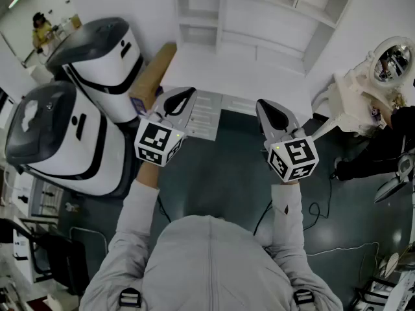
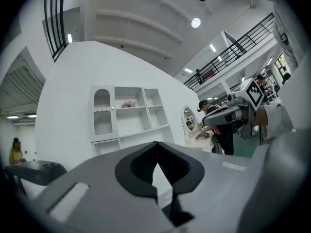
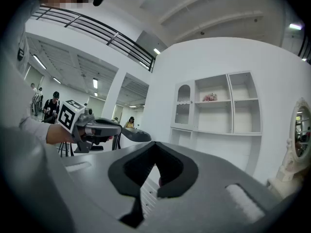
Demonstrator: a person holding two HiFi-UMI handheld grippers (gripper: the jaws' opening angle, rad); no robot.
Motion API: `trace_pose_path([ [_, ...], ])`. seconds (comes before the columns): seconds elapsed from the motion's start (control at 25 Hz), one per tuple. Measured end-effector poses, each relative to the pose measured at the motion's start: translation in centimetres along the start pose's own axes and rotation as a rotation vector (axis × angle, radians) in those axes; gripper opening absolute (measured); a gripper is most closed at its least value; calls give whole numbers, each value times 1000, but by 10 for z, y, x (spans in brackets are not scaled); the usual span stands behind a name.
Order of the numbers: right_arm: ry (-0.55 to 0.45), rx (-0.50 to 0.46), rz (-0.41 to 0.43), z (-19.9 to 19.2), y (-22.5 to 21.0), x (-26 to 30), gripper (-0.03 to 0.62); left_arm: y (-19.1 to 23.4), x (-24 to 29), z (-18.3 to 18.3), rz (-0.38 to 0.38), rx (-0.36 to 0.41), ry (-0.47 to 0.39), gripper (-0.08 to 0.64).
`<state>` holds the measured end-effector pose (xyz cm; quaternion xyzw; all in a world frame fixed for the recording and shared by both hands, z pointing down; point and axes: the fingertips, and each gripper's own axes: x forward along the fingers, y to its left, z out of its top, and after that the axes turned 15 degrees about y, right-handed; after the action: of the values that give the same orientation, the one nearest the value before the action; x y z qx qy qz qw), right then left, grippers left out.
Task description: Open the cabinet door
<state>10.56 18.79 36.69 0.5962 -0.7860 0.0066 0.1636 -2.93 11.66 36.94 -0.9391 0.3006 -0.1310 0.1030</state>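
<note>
Grey hooded top (image 1: pixel 207 264) of the person, both sleeves extended forward, fills the near foreground. Tall white cabinet unit (image 1: pixel 259 18): open shelves above, a low closed base below. It lies straight ahead of both tools, well apart from them, and is the reference for every entry that follows. Two rounded white-and-black machine housings (image 1: pixel 65 135): left of the cabinet, beside the person's left arm. White ornate stand with oval mirror (image 1: pixel 389 60): right of the cabinet. Left gripper (image 1: pixel 183 96), grey with black pads: level, aimed at the cabinet, jaws together on nothing. Right gripper (image 1: pixel 267 112), same make: level, aimed at the cabinet, jaws likewise closed and empty. White arched door with ribbed panel (image 2: pixel 101 113): upper left column of the cabinet, long axis upright, apparently closed. It is the only door plainly legible, and no handle can be made out. White slatted panel (image 1: pixel 204 115): on the cabinet's low base, between the two tools and closer to the left one. Whether it is a door cannot be told. Assessment: both candidates sit toward the cabinet's left side, so the left gripper looks the nearer, and its jaws would need to part before taking any handle.
</note>
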Motion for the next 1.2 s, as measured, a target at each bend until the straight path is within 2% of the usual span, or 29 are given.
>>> trace_pose_path([
  [0.28, -42, 28, 10, -2, -19, -1, 2, -2, 13, -1, 11, -25, -5, 18],
  [0.64, -23, 34, 74, -14, -46, -1, 2, -12, 27, -7, 83, -71, 16, 18],
  [0.8, -22, 31, 98, -18, -52, 6, 2, -12, 37, -13, 88, -75, 34, 18],
  [1.0, -22, 34, 108, -18, -67, 36, 2, 14, 60, -12, 97, -70, 20, 18],
  [1.2, -23, 33, 111, -13, -91, 87, 2, 51, 106, -22, 87, -42, 28, 18],
])
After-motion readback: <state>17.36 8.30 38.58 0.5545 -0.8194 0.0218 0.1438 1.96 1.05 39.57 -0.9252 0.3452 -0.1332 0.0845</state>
